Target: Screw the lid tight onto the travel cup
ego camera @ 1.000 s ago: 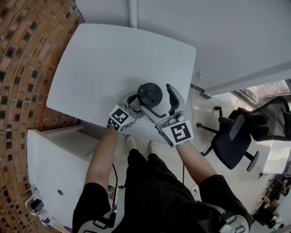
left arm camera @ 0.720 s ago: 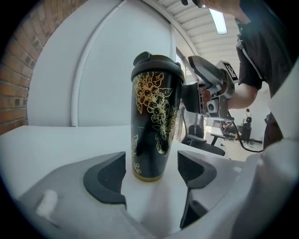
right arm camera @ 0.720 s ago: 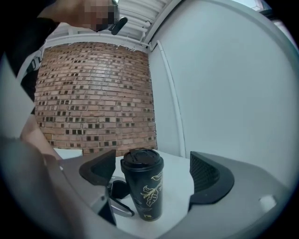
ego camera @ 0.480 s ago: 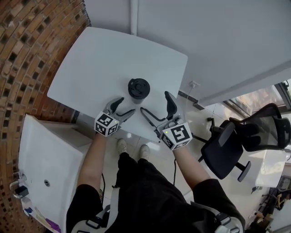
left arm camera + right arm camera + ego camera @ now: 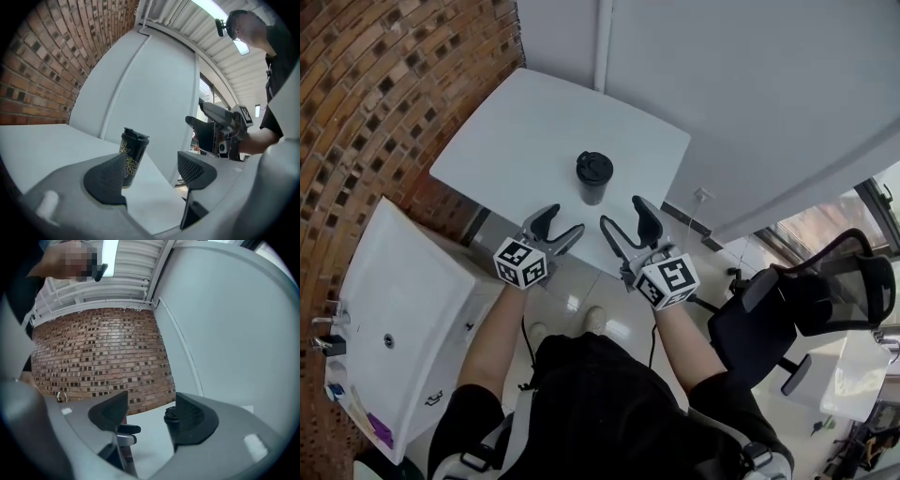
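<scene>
The table (image 5: 516, 141) is bare all round the cup (image 5: 593, 180), with the widest free top on its far and left parts. The cup stands toward the near right part, set in from every edge. The table's far corner runs up close to the white wall (image 5: 741, 84) and the pipe (image 5: 602, 37). Its left side lies near the brick wall (image 5: 375, 103), and a white counter (image 5: 403, 291) sits low beside its near left edge. The chair (image 5: 787, 300) is well apart on the right, over open floor (image 5: 572, 300). Both grippers hang at the table's near edge, apart from the cup and from each other. The left gripper (image 5: 561, 223) has its jaws spread with nothing between them; in the left gripper view the cup shows beyond one jaw, not in the gap. The right gripper (image 5: 625, 216) has just been closing its jaws, yet they stand apart and hold nothing; in the right gripper view the cup is partly hidden behind one jaw. The cup stands upright on its base, long axis vertical, with the lid (image 5: 594, 167) on top and facing up. Its gold flower print faces the left gripper.
</scene>
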The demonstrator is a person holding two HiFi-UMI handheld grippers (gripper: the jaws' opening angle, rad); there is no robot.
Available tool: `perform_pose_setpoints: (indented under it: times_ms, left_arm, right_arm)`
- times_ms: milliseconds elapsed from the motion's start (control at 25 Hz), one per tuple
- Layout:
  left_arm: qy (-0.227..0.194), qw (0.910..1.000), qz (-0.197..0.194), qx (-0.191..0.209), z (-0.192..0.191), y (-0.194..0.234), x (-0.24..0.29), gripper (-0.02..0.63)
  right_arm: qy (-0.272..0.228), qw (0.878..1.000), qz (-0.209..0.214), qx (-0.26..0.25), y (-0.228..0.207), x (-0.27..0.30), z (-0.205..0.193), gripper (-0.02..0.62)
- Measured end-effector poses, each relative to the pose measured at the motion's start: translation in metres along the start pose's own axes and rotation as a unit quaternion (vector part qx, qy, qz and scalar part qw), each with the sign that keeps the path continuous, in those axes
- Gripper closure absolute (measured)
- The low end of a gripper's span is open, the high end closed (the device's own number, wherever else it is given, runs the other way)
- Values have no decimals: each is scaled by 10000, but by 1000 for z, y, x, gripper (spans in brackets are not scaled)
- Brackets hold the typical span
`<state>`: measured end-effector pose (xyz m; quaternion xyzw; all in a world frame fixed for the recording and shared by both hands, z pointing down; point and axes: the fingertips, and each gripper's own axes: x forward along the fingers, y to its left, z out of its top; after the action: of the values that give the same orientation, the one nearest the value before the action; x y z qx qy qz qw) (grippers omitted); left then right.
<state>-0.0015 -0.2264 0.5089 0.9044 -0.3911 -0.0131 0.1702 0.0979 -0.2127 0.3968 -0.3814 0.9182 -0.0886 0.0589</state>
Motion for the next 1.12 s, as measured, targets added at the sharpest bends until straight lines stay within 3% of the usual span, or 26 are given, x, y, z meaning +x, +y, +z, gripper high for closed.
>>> perform_pose_setpoints:
  times_ms: [160,440,600,640,920,1120]
  left_arm:
    - [-125,9997,197,-93,6,-20,-29,257]
    - [-291,9995,-85,20,17,-67,-96,273]
    - [-513,9981,-343,-38,25,-94,-149,585]
    - [-516,9977,-439,-85,25,-101,-161,604]
    - [-513,9957,-769,13,27,-137,-229,604]
    - [-623,9932,-942,-280,23,-150,-257,604]
  right_arm:
    - [-118,9980,225,585,18,-27,-8,352]
    - [-415,9937,609,840,74,-75,-5,469]
    - [-440,9956,344,754,116,-101,-7,474]
    - [-449,9961,299,692,129,-106,-7,482]
    - [-497,9982,46,318,203,-137,-6,525]
    - [-635,9974,17,348,233,-164,-3,529]
